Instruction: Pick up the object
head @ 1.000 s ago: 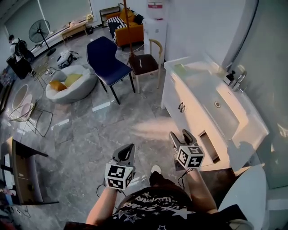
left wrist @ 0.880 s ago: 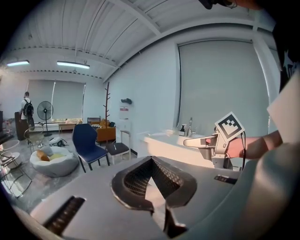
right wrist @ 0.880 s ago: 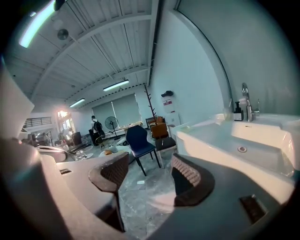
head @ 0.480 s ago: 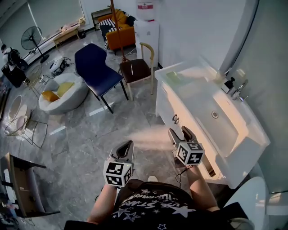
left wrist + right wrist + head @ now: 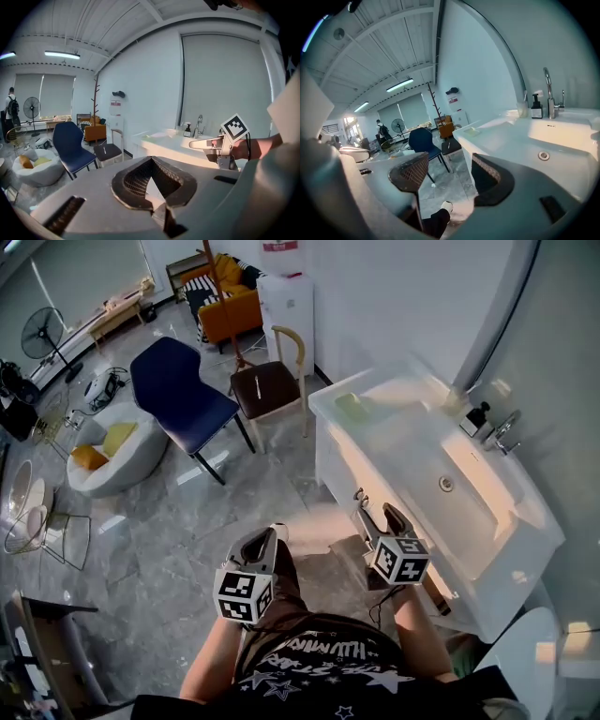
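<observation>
Your left gripper (image 5: 265, 538) is pressed together: in its own view (image 5: 151, 159) the two tips meet and nothing sits between them. Your right gripper (image 5: 377, 517) is spread, and through the gap (image 5: 446, 174) you see only floor and your own shoe (image 5: 446, 206). You hold both low in front of your body, the right one just beside the front of the white vanity counter (image 5: 375, 442), the left one out over the grey floor (image 5: 187, 521).

Nothing here singles out which object you are meant to pick up. On the counter, a pale green pad (image 5: 353, 408) lies at the end nearest the brown chair (image 5: 267, 385), and a dark soap bottle (image 5: 477, 417) stands beside the tap (image 5: 506, 432), behind the basin (image 5: 469, 488). Both are well apart from either gripper
</observation>
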Available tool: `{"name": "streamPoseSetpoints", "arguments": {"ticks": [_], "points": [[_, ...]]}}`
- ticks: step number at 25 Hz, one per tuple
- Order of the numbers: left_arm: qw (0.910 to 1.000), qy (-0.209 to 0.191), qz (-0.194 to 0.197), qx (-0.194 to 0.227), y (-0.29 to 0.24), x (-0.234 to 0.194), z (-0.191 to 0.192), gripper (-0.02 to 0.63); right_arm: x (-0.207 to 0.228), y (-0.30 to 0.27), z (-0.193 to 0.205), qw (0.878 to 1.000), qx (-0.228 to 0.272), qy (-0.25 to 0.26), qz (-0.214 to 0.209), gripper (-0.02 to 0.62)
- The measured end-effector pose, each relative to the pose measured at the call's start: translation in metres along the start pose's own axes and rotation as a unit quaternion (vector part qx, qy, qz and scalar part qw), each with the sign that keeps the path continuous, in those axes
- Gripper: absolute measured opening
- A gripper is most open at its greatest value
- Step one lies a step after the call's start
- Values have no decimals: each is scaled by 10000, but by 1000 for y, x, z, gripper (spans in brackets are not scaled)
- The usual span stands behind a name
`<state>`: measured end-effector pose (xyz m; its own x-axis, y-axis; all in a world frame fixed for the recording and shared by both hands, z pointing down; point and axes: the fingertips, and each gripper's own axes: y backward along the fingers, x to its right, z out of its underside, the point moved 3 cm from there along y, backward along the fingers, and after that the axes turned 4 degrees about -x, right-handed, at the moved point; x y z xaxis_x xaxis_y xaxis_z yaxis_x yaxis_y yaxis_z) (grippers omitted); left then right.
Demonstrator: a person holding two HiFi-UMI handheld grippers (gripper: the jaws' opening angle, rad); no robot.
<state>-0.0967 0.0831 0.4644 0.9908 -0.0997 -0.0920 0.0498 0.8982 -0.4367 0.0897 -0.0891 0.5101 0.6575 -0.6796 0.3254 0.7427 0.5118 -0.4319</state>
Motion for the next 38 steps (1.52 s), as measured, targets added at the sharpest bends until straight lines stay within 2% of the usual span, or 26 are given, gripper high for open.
{"name": "streamPoseSetpoints", "arguments": {"ticks": [5,10,16,21,32,38], "points": [[9987,-246,435,30,-69,-36,-39,15,25,-46,-27,9985,110,-230,480,282],[9943,-402,984,-80,-160,-81,-79,15,43,-106,-57,9928,167,-560,1042,282],[9824,-696,1698,-345,-254,-115,-132,15,60,-168,-105,9823,271,-889,1627,282],[9685,-940,2251,-508,-315,-126,-165,15,76,-205,-126,9698,265,-1212,2098,282],[9425,-1187,2982,-935,-421,-133,-186,15,125,-280,-141,9422,-96,-1752,2854,271],[9310,-1300,3201,-1181,-454,-121,-183,15,145,-299,-136,9339,-456,-1874,3012,243]]}}
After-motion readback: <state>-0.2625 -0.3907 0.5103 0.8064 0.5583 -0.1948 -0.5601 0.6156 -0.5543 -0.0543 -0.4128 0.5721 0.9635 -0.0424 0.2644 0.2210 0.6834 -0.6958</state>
